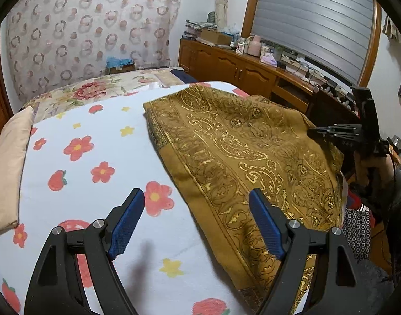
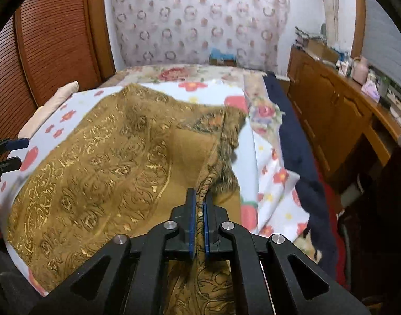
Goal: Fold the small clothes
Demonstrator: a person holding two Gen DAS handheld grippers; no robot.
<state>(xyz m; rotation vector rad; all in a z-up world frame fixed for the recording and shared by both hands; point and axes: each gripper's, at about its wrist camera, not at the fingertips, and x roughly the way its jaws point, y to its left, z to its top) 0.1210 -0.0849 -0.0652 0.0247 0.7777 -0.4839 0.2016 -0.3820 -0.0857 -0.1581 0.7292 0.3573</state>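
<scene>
Blue-padded right gripper (image 2: 199,210) pinches a raised fold of the mustard cloth (image 2: 95,162).
Its jaws are closed tight on that edge (cloth bunched between the pads), while the left gripper (image 1: 197,218) hovers wide apart and empty over the cloth's near border on the floral sheet (image 1: 95,157).

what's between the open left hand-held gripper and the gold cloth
Only bare flowered sheet: in the left wrist view the left hand-held gripper hangs open over the gold cloth edge, nothing in between.
</scene>
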